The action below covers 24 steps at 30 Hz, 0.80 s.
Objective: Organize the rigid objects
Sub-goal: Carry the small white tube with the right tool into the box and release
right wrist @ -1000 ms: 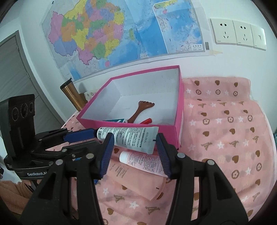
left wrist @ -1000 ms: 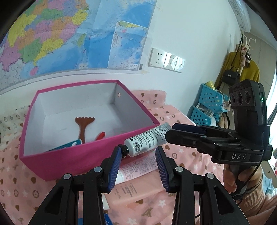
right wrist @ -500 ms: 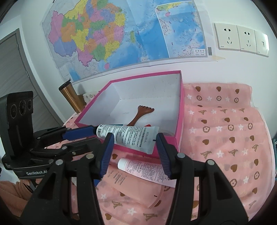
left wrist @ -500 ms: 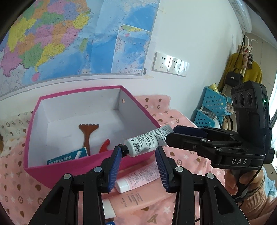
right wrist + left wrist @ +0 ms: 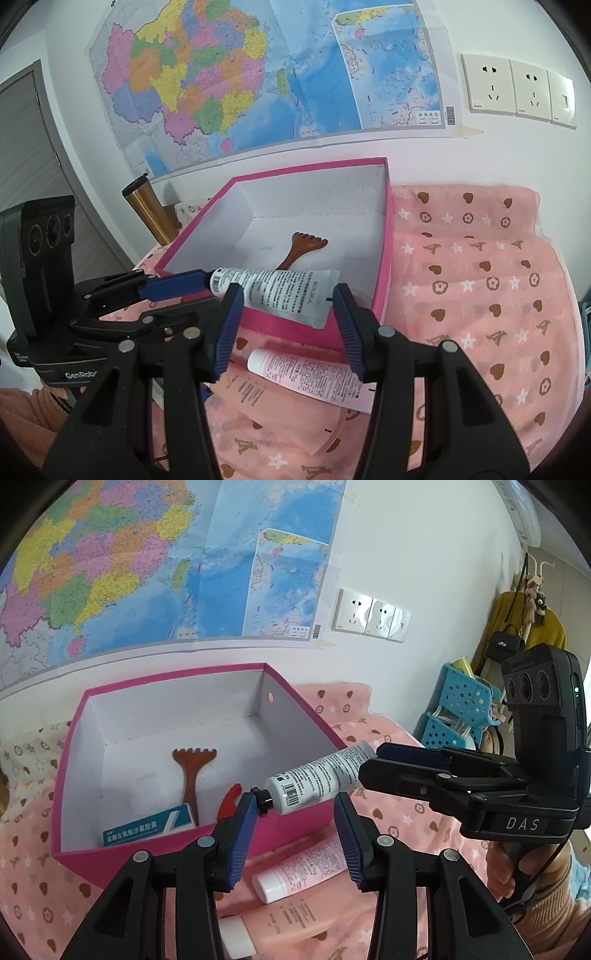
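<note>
Your right gripper (image 5: 288, 321) is clamped across the crimped end of the white tube (image 5: 280, 291), holding it level over the near wall of the pink box (image 5: 384, 258). Your left gripper (image 5: 295, 834) has its jaws opening at the tube's black cap (image 5: 264, 802), which touches the left finger while the right stands clear. Inside the box lie a brown scraper (image 5: 192, 771) and a blue carton (image 5: 147, 829); two pink tubes (image 5: 306, 867) lie on the cloth (image 5: 480, 295) in front.

My two grippers: left gripper (image 5: 293, 825) and right gripper (image 5: 286, 321), black frames, blue ribbed pads, silver screws; "DAS" lettering; orange knit sleeve (image 5: 550, 897).
</note>
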Each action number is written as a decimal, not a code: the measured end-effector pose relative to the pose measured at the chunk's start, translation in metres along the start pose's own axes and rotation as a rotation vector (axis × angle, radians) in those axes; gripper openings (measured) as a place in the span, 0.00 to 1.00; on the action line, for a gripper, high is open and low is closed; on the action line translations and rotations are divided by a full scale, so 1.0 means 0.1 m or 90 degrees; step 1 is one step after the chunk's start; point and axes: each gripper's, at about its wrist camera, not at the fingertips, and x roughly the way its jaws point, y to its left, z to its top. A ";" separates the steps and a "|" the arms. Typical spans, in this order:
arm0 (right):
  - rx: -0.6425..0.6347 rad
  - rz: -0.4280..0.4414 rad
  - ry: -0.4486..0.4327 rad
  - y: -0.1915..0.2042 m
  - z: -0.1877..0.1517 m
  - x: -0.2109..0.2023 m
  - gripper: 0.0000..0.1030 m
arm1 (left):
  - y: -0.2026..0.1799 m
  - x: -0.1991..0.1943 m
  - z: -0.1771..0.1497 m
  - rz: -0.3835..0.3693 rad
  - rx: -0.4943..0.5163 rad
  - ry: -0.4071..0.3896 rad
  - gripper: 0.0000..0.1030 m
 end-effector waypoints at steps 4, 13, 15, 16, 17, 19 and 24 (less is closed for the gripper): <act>0.001 0.003 -0.002 -0.01 0.03 0.03 0.51 | 0.01 0.03 0.03 0.009 0.004 0.000 0.42; -0.005 -0.007 0.003 -0.02 0.09 0.12 0.51 | 0.07 0.08 0.12 0.018 0.005 -0.003 0.42; -0.003 -0.008 0.007 -0.03 0.10 0.15 0.51 | 0.08 0.10 0.14 0.019 0.006 -0.003 0.42; -0.001 -0.008 0.008 -0.04 0.10 0.16 0.51 | 0.08 0.11 0.14 0.019 0.006 -0.002 0.42; -0.002 -0.009 0.010 -0.05 0.11 0.18 0.51 | 0.09 0.12 0.15 0.018 0.005 0.000 0.42; 0.000 -0.010 0.013 -0.06 0.11 0.20 0.51 | 0.10 0.15 0.16 0.019 0.003 0.004 0.42; 0.000 -0.017 0.022 -0.08 0.13 0.29 0.51 | 0.14 0.24 0.19 0.025 0.000 0.013 0.42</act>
